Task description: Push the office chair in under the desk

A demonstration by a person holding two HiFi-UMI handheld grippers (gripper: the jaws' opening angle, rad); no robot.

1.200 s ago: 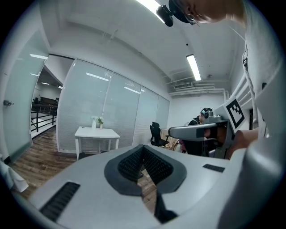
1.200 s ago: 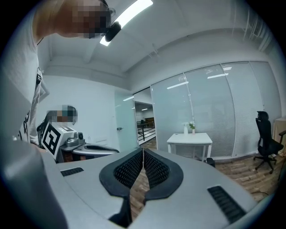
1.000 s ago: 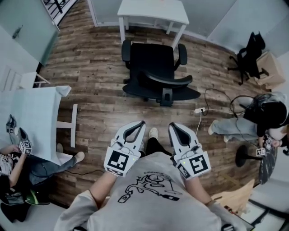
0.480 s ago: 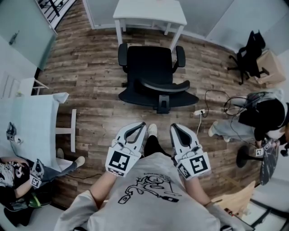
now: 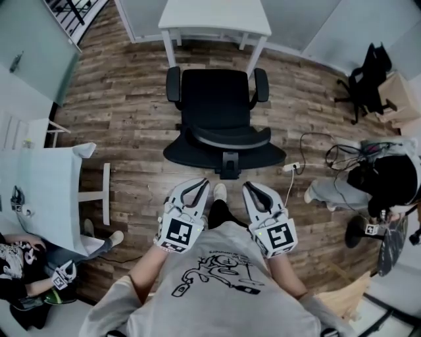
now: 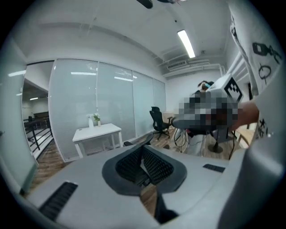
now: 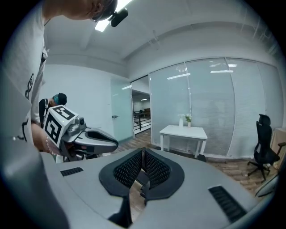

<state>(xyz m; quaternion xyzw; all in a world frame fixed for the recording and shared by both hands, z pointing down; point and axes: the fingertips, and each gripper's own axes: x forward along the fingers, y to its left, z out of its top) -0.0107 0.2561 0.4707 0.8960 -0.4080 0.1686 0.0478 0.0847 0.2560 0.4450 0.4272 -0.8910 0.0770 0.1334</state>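
I hold my left claw and right claw closed and empty, just behind the black office chair facing the white worktop.

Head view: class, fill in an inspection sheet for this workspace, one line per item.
Surface: wood-plank floor.
Job's things: office chair facing the white desk, not yet under it.
Clutter: cardboard box, far right.
Grippers: left gripper and right gripper both shut, empty, aimed at the chair.
Cables: power strip with loose cable, right of the chair.
Surroundings: glass wall, second black chair, seated person.
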